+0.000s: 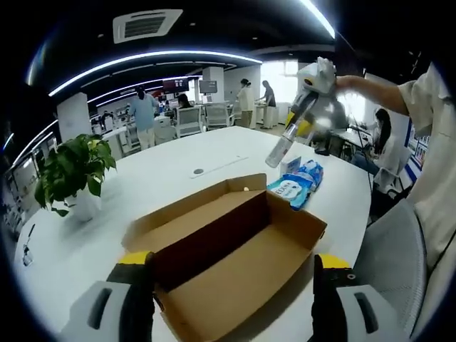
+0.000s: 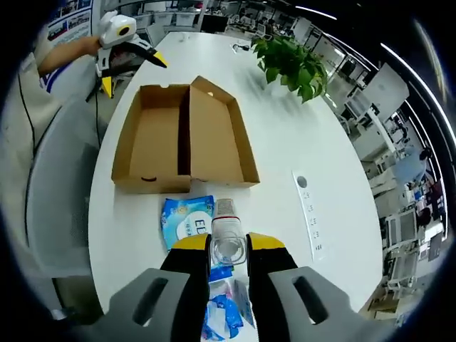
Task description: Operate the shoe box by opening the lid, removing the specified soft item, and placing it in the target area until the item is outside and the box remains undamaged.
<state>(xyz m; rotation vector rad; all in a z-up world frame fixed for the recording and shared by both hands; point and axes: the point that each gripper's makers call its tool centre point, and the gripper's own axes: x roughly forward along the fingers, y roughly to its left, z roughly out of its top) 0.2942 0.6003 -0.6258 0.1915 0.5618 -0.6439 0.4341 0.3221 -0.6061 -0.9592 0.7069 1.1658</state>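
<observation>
Right tongs (image 2: pixel 228 258) grip clear bottle (image 2: pixel 228 239) above blue "EL"-lettered packet (image 2: pixel 187 222).

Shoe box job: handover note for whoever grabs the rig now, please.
Right gripper: shut on a clear plastic bottle, held up above the table.
Left gripper: open, holding nothing, at the near end of the shoe box.
Box: lid open, lying flat beside the tray; nothing seen inside, no visible damage.
Blue wipe packs lie on the table just past the far end of the box, under the bottle.
Done: lid opened, packs are outside.
Left: set the bottle down; confirm the target area, which isn't marked.
</observation>
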